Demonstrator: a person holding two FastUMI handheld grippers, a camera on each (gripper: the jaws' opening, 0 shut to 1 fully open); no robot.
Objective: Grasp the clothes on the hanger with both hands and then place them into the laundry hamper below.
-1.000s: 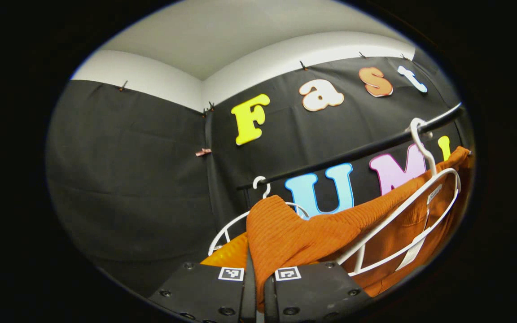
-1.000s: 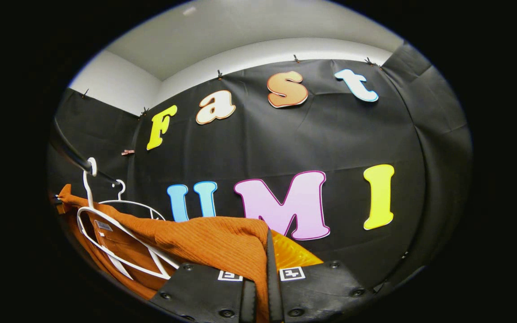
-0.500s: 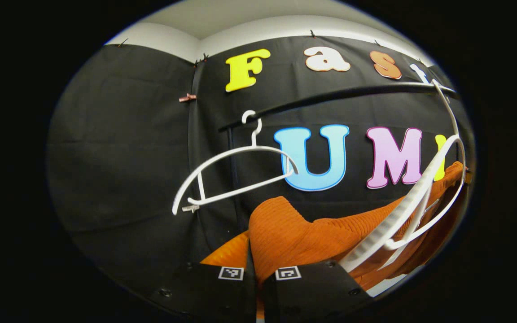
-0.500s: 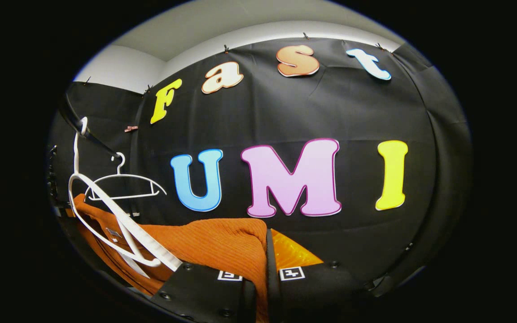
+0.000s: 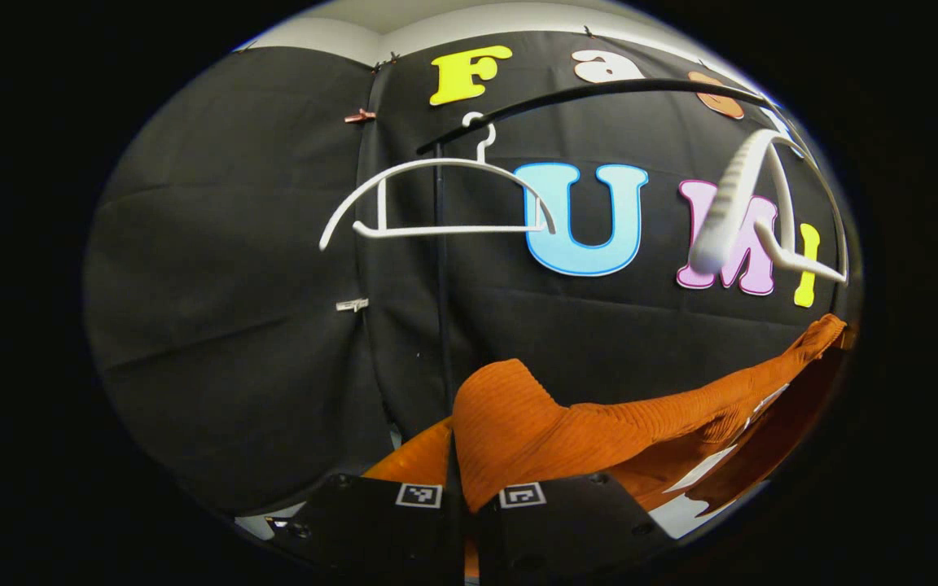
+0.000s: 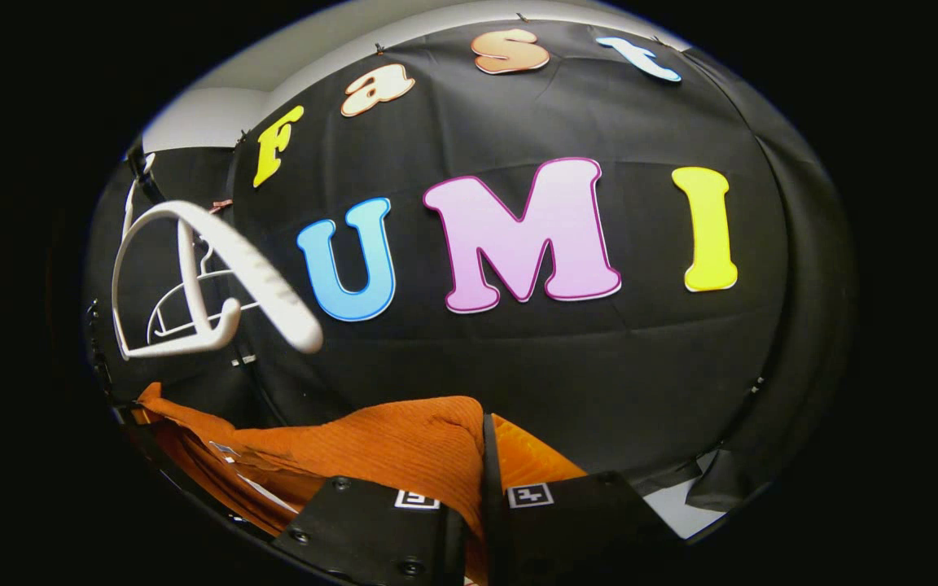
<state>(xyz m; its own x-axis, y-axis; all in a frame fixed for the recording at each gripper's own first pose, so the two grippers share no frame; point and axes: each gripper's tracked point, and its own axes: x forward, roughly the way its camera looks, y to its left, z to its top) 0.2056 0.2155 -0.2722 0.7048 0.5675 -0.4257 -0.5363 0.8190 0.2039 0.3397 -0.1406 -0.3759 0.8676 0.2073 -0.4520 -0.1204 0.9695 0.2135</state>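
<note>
Left hand-held gripper (image 5: 464,496) clamped narrow on ribbed orange garment (image 5: 599,423), fabric pinched btwn fingers, rest stretched off to its right. Right hand-held gripper (image 6: 477,498) likewise pinching garment (image 6: 379,448), cloth spreading to its left. Garment hanging below white hanger (image 5: 750,207), apart from it. 2nd bare hanger (image 5: 436,203) on black rail (image 5: 599,88) w/ cloth wall behind
</note>
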